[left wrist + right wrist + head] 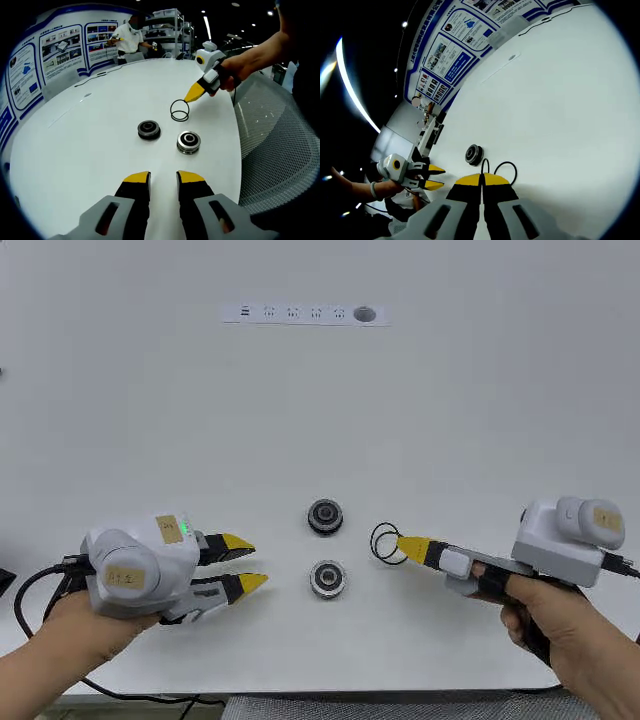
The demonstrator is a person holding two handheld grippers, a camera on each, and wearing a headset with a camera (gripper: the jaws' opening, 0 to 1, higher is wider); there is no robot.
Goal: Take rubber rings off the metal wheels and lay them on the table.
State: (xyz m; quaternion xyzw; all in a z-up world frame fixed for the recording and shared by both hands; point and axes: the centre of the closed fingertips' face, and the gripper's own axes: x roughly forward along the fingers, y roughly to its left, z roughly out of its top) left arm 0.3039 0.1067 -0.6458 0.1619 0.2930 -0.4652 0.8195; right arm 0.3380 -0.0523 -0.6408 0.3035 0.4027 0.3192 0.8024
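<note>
Desk point(120, 420) front edge runs just below both hands. In the left gripper view its curved edge passes close to the right of the near wheel point(188, 142), w/ grey mesh point(272, 150) beyond. Wide bare desk btwn the wheels and the power strip point(303, 314) at the back, plus open gaps either side of the wheels. Right gripper point(408, 548): fingers pressed together, pinching the ring point(385, 542) at its right side, just right of the wheels and apart from both. Can't tell if the ring touches the desk. Far wheel point(325, 516) has a dark outer band, while the near wheel shows a lighter metal rim. Left gripper point(243, 562) sits low at left, fingers spread, pointing toward the near wheel but well apart from it. Tan stickers on both grippers, writing too small to read; green light lit on the left one. Wall posters point(30, 75) in blue & white, text unreadable.
</note>
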